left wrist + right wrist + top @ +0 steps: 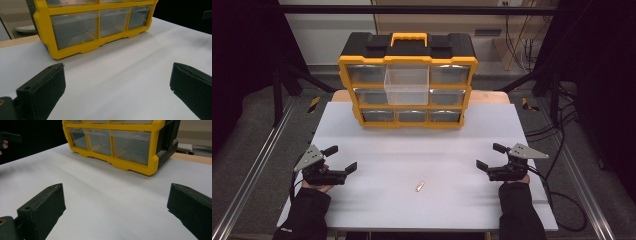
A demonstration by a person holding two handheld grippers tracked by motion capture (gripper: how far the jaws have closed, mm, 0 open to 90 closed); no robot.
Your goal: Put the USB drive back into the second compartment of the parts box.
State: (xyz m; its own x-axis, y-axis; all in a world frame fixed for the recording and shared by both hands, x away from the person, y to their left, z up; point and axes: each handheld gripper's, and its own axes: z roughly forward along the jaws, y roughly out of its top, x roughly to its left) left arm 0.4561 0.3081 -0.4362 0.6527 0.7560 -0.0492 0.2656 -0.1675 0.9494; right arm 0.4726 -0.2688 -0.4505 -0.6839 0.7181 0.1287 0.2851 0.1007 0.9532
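Note:
A yellow and black organiser (408, 82) with clear drawers stands at the back of the white table (422, 150). Its middle drawer (406, 85) is pulled out toward me. A small tan piece (420, 186) lies on the table near the front, between my hands. My left gripper (340, 158) rests at the front left, open and holding nothing. My right gripper (490, 156) sits at the front right, also open and holding nothing. The organiser's bottom drawers show in the left gripper view (95, 27) and in the right gripper view (117, 142).
Metal rails (257, 165) run along both sides of the table. Cables (562, 200) trail on the floor at the right. A wooden board edge (492, 97) shows behind the white surface. Dark sleeves (307, 215) enter from the bottom.

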